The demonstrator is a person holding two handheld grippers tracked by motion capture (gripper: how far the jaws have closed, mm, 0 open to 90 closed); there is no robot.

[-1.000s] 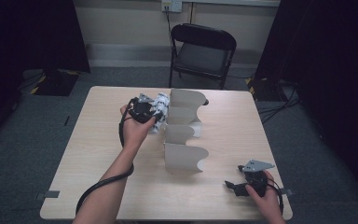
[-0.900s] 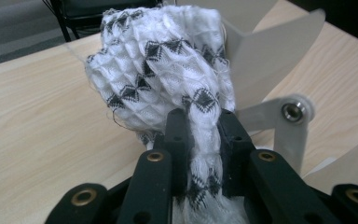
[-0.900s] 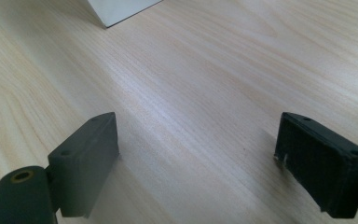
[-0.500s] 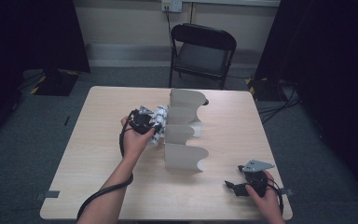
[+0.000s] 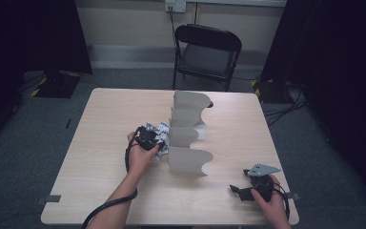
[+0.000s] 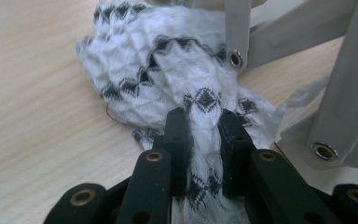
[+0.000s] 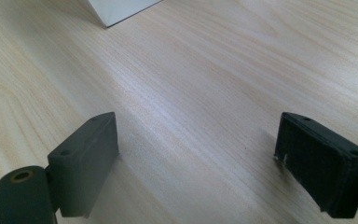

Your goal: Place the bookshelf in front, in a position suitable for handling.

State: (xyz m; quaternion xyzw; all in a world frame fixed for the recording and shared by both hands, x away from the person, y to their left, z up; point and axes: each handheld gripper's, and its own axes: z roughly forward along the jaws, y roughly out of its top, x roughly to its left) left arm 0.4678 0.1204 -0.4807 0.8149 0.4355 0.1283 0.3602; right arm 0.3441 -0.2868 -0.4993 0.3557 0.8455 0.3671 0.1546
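Note:
A white cloth with black zigzag pattern lies bunched on the wooden table, against the left side of a grey folding divider rack. My left gripper is shut on a fold of that cloth, low over the table; the cloth and left gripper also appear in the high view. My right gripper rests on the table near the front right corner, jaws wide open with bare wood between them; it appears in the high view too, right gripper.
The rack's grey panels and rivets stand close to the right of the cloth. A black folding chair stands beyond the table's far edge. Cables trail from both grippers toward the front edge.
My left hand has come down and toward the front with the cloth, from beside the rack's far panels to its middle, and the cloth now rests on the table. The right hand has stayed put.

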